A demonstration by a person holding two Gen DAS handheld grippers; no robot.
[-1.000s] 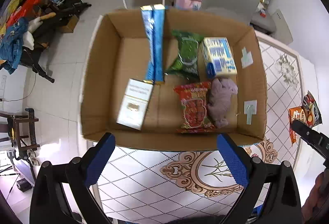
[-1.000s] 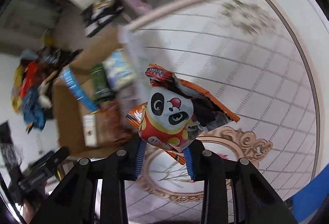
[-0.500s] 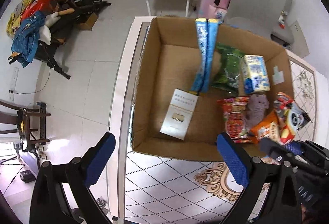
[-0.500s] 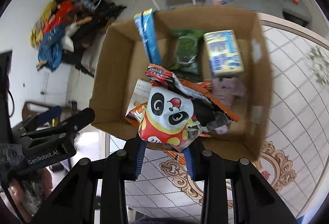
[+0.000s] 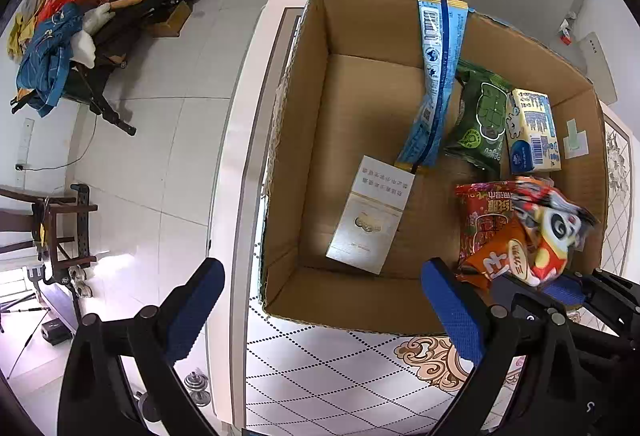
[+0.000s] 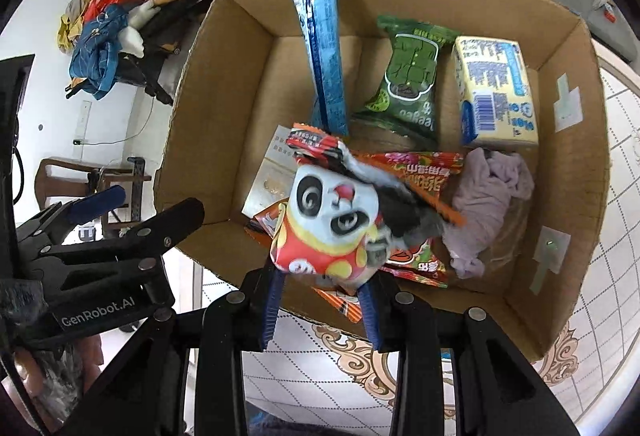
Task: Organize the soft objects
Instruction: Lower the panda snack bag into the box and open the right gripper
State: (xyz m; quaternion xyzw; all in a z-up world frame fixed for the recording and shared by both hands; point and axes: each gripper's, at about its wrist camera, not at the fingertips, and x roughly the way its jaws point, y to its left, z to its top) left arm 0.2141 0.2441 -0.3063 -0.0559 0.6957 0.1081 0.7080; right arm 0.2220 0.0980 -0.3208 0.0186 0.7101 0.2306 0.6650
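Cardboard box (image 6: 580,171) at the worktop's edge lies under the right tool (image 6: 320,300), clamped on a panda snack bag (image 6: 332,232), left tool (image 5: 324,300) wide and empty; placing underway, next likely lowering, then release.

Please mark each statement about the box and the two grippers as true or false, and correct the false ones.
1. The right gripper is shut on the panda snack bag. True.
2. The left gripper holds the green packet. False: its jaws stand open and empty; the packet lies in the cardboard box.
3. The long blue packet leans against the box's far wall. True.
4. The lilac cloth lies on the table outside the box. False: it lies inside the box.
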